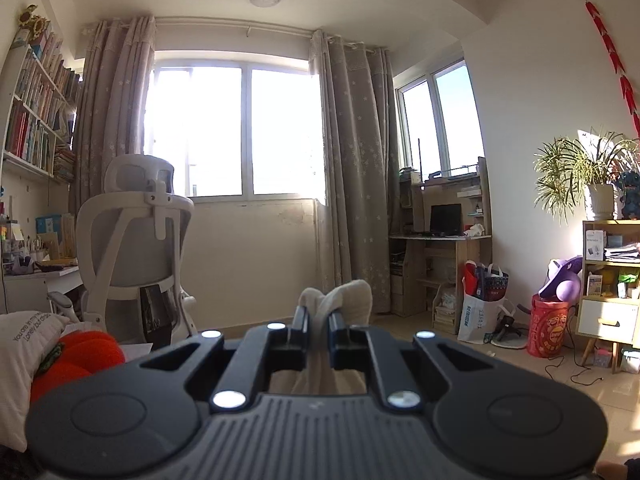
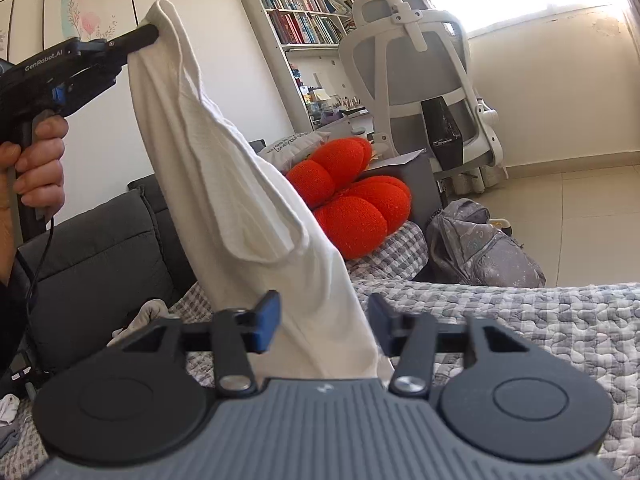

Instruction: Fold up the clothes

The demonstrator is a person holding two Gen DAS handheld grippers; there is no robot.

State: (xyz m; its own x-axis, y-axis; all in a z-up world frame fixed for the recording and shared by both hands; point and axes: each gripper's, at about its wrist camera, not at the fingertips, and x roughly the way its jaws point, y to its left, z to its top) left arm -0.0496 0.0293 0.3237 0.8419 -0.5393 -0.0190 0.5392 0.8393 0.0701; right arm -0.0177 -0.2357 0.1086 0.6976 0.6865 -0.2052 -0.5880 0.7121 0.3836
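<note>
Left gripper (image 2: 154,34) clamped on top corner of white garment (image 2: 224,184), upper left of right wrist frame; cloth bunches between its tips in left wrist frame too. Garment hangs long axis slanting down to lower centre, over checked quilt (image 2: 540,320). My right gripper (image 2: 324,316) spread wide, lower cloth sits between pads, not pinched. Right hand nearer bottom edge, my likely next grab
</note>
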